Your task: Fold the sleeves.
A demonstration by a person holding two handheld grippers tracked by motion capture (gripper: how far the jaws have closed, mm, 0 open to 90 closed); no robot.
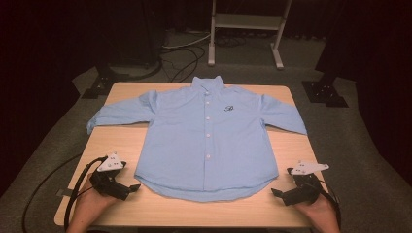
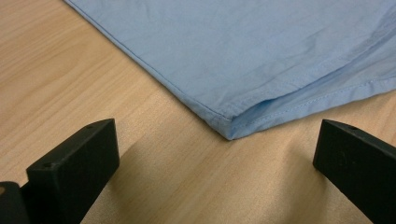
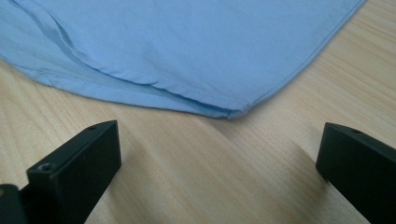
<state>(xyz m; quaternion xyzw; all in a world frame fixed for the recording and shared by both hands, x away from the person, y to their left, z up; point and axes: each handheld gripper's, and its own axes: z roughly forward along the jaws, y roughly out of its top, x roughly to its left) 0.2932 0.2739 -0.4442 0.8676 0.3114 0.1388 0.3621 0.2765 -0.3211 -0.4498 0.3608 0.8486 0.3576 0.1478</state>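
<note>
A light blue button-up shirt (image 1: 209, 136) lies flat and face up on the wooden table (image 1: 111, 145), collar at the far edge, sleeves spread to both sides. My left gripper (image 1: 132, 187) rests on the table just left of the shirt's lower left hem corner (image 2: 229, 128), jaws wide open, nothing between them. At the opposite side my right gripper (image 1: 276, 193) sits by the lower right hem corner (image 3: 231, 112), also open and holding nothing. Both point at the hem with a short gap of bare wood before the cloth.
Beyond the table stand a white metal frame (image 1: 245, 24) and black stand bases (image 1: 324, 92) on grey carpet, with cables on the floor. Bare wood lies along the table's near edge (image 1: 194, 213) and beside the shirt.
</note>
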